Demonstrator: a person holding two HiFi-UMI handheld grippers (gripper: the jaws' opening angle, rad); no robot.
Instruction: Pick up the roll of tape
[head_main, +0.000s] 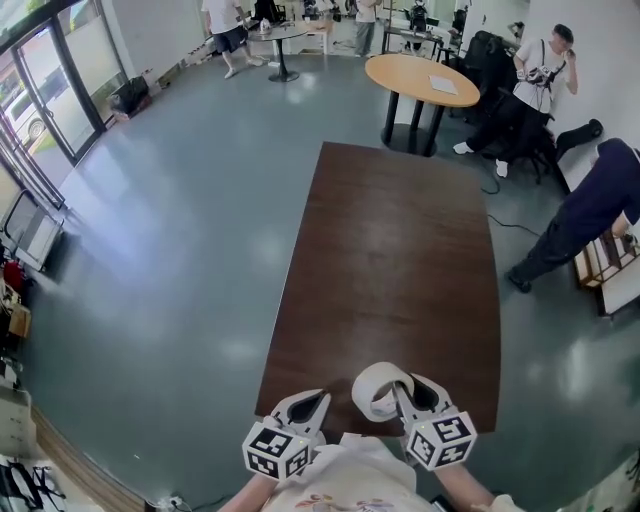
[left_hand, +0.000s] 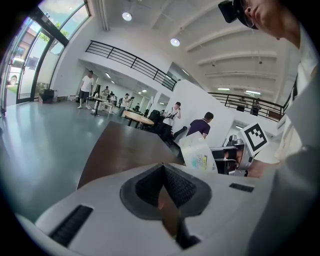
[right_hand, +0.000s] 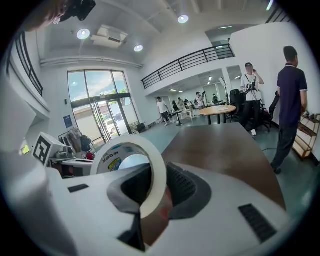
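Observation:
A white roll of tape (head_main: 378, 389) stands on edge, lifted above the near end of the dark brown table (head_main: 390, 260). My right gripper (head_main: 405, 390) is shut on its band. In the right gripper view the roll (right_hand: 152, 165) sits between the dark pads, its printed core to the left. My left gripper (head_main: 308, 402) hangs beside it to the left, apart from the roll; its pads meet with nothing between them. From the left gripper (left_hand: 162, 172) view, the roll (left_hand: 199, 156) shows off to the right.
A round wooden table (head_main: 420, 80) stands beyond the far end of the brown table. A person in dark clothes (head_main: 590, 210) bends over at the right by a low shelf (head_main: 605, 262). More people stand at the back. Glass doors (head_main: 45, 90) line the left wall.

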